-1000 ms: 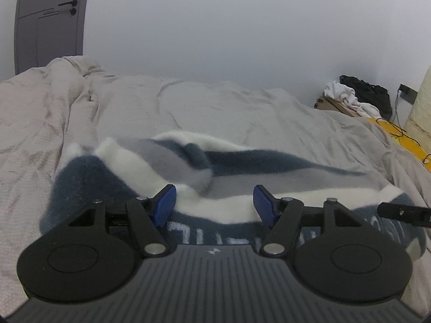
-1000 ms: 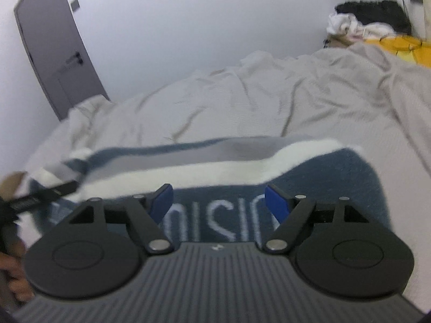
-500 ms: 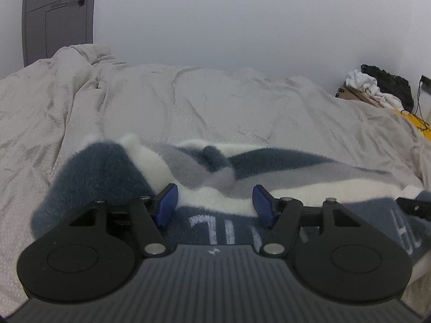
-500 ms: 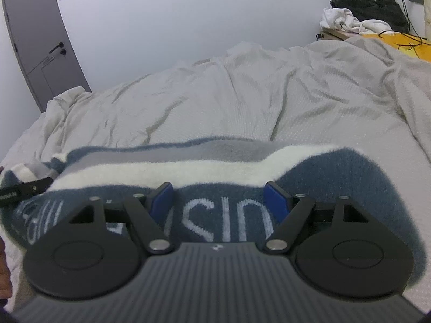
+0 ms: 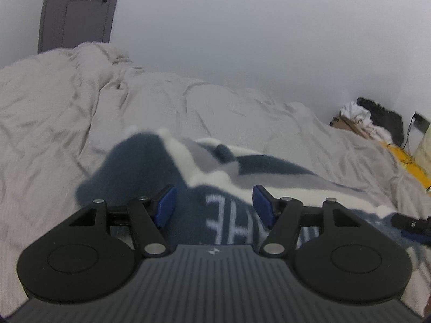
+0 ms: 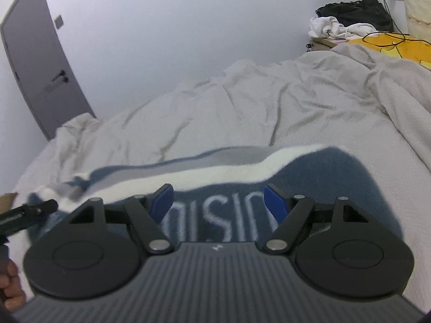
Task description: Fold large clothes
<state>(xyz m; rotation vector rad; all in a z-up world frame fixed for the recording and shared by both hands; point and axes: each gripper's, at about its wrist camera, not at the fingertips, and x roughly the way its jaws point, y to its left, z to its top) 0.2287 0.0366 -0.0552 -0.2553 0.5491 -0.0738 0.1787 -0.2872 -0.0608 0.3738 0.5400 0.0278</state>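
Garment: a fleecy striped sweater [image 5: 150,167] in dark blue, white and grey is lying spread across the bed [image 5: 54,113], directly in front of both grippers; white lettering is showing on its dark band.
Left gripper [image 5: 214,206]: its blue pads [image 5: 165,206] are standing well apart, released, hovering over the lettered band with nothing pressed between them.
Right gripper [image 6: 218,202]: it is likewise standing open over the lettering, pads clear of the fabric on both sides.
Bedding: a pale, creased cover is lying under the sweater and bunching up toward the far wall.
Door [image 5: 78,10]: a grey door with a dark handle is standing behind the bed's far left corner.
Clutter beyond the bed: a white cloth [image 6: 334,28] and a dark bundle [image 6: 355,10] are sitting on a low brown surface; a yellow item [image 6: 390,44] with a black cable across it is lying just beside them.
In the way: each gripper's black body is covering the near edge of the sweater.
Cut off: the right gripper's tip is poking in at the left view's right edge; the left gripper's finger is showing at the right view's left edge, with part of a hand [image 6: 10,288] below it.
Hard to make out: the lettering is seen upside down and partly hidden, so it is not reading as a word; the left view is blurring along the sweater's stripes.
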